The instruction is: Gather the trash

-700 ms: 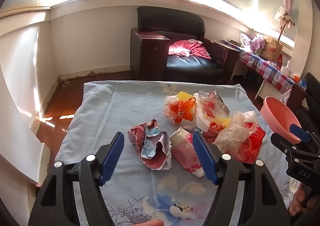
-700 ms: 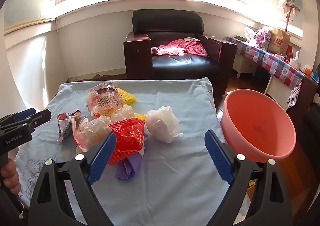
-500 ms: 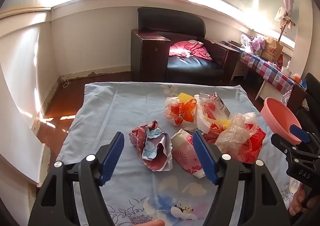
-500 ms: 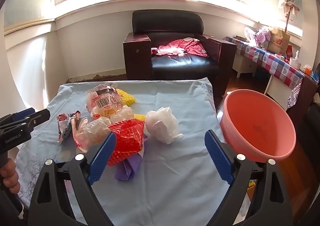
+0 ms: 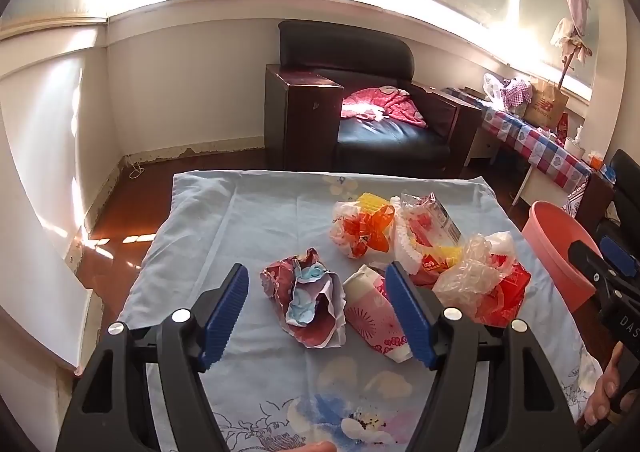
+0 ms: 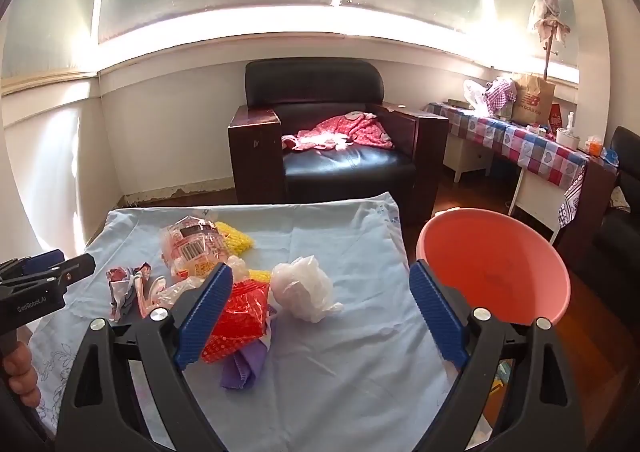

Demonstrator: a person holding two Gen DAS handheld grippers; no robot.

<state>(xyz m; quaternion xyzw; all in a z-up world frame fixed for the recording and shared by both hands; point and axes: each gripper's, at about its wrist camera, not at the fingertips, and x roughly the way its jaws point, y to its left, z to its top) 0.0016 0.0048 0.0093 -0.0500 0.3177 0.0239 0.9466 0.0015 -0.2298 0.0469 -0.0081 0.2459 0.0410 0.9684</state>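
Over the blue cloth (image 5: 248, 220), our left gripper (image 5: 318, 312) gapes wide, holding nothing, above a crumpled maroon wrapper (image 5: 306, 308) beside a pink packet (image 5: 372, 316). From the right wrist, our right gripper (image 6: 320, 312) hangs spread and unladen; a white bag (image 6: 304, 288) lies between its fingers, a pink basin (image 6: 496, 264) beyond.

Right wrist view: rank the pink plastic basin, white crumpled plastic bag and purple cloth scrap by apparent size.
1. Pink plastic basin, largest.
2. White crumpled plastic bag.
3. Purple cloth scrap, partly under the red wrapper, so its full size is unsure.
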